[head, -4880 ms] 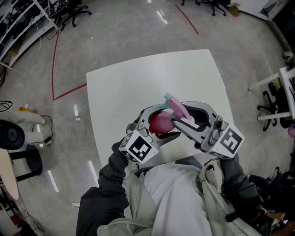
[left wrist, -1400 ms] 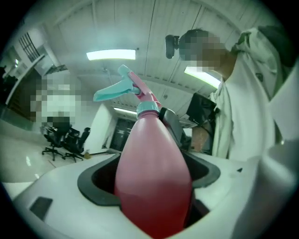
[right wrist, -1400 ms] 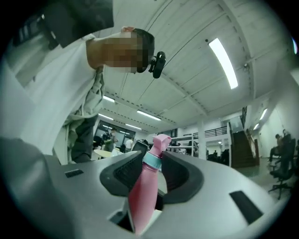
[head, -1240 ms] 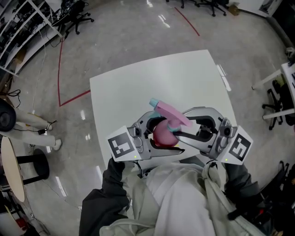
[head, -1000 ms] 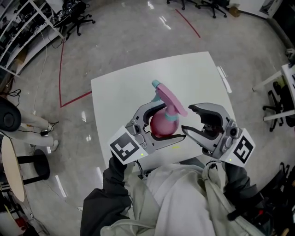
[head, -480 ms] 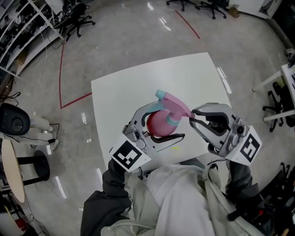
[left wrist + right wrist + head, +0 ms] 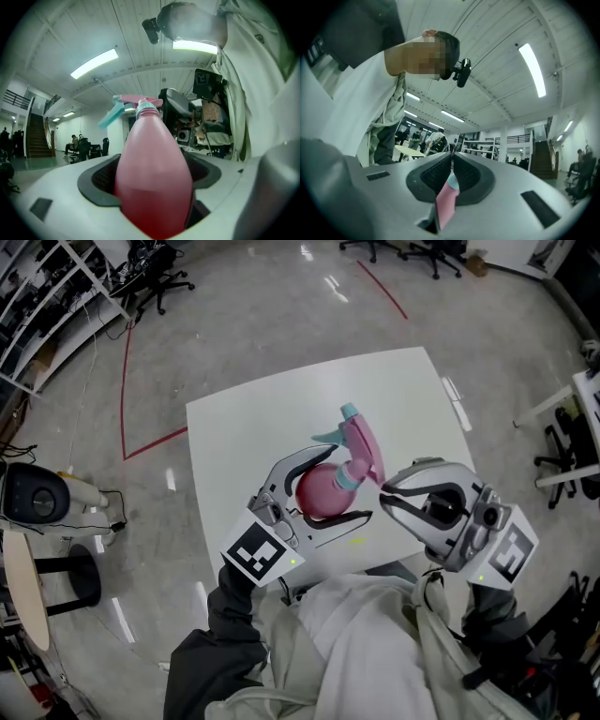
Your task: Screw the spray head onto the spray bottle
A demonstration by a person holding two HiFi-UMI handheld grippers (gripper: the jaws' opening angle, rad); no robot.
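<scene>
The left hand-held gripper (image 7: 349, 486) grips the pink spray bottle (image 7: 317, 493) over the counter's (image 7: 244, 427) 6 o'clock edge. The right hand-held gripper (image 7: 385, 494) has just been closing and pinches the spray head (image 7: 359, 439) at the bottle's 1 o'clock.

No word, number, brand or label can be read anywhere. The only printed marks are black-and-white square patterns. In the head view, one is on the left marker cube (image 7: 255, 557) at seven o'clock and one on the right marker cube (image 7: 506, 552) at four o'clock. Neither carries letters or digits.
</scene>
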